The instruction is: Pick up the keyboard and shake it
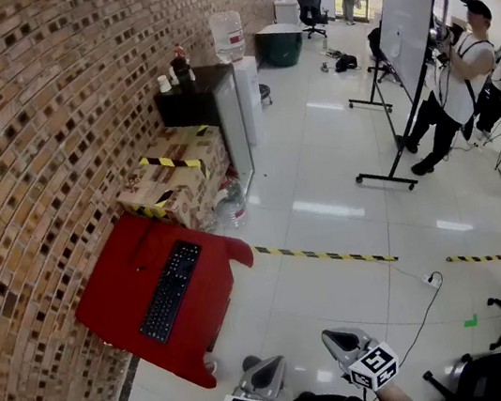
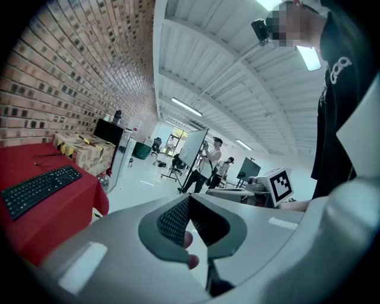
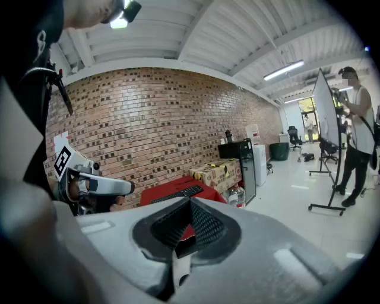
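- Red cloth covers the bench against the brick wall. The black keyboard lies flat near its middle, untouched, set at a slant to the bench edge.
- It is thin and flat, so fingers arriving too high would probably shove it across the cloth rather than catch it. Fingers arriving too low could pinch the cloth and drag it up too.
- A grip at one end only would likely let it swing and slip once the shaking begins.
- Thin dark lines on the cloth behind it may be a cord. If so, it could tug during the lift.
- Cardboard boxes stand just beyond the keyboard's far end, so a wide shake might strike them.
- The left gripper and right gripper hang well apart from the bench, fingers closed on nothing. They must open before reaching.
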Demonstrator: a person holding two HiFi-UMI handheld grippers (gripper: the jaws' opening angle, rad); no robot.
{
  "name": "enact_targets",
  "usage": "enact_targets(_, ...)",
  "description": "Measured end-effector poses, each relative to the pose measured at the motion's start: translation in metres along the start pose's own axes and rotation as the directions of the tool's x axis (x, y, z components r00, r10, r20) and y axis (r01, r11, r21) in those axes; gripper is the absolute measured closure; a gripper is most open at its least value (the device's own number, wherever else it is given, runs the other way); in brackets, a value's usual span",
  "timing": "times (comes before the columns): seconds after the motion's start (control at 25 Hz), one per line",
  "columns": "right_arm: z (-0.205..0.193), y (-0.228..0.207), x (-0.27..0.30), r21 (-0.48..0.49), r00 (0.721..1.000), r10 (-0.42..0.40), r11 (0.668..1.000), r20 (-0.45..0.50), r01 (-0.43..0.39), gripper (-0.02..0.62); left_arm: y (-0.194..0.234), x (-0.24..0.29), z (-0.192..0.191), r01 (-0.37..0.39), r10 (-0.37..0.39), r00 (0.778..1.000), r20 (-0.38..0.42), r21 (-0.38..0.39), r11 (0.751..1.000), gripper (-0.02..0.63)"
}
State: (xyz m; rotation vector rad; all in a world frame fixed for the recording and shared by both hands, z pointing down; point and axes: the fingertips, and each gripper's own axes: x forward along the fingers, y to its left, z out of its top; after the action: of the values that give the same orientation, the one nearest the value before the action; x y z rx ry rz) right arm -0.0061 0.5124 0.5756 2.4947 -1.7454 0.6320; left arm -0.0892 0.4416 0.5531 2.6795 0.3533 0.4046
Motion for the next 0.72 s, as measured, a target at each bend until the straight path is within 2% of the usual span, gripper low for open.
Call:
enact_targets(0.24,0.050,0.017,0.079,-0.053,0.999,0.031,0.998,-0.017,-0.032,0.603,0.093,-0.011,0.030,-0.075,0.074,0.997,-0.008,-0.101,0.992,0.591)
enact_targets(0.44,0.065,0.064,0.156,-0.154,0.982,0.145,0.975,-0.121,-0.163,0.603,0.181,-0.037,0.047,-0.196,0.204,0.979,0.023,-0.177,0.964,0.591)
enact_targets(0.56,0.061,0.100,0.197,-0.233,0.955,0.221,0.936,-0.199,-0.266,0.604,0.227,-0.058,0.049,-0.257,0.271,0.962,0.040,-0.215,0.942,0.591)
enact_targets(0.72,0.047,0.139,0.234,-0.258,0.885,0.335,0.869,-0.322,-0.423,0.603,0.265,-0.095,0.053,-0.355,0.386,0.920,0.066,-0.278,0.893,0.591)
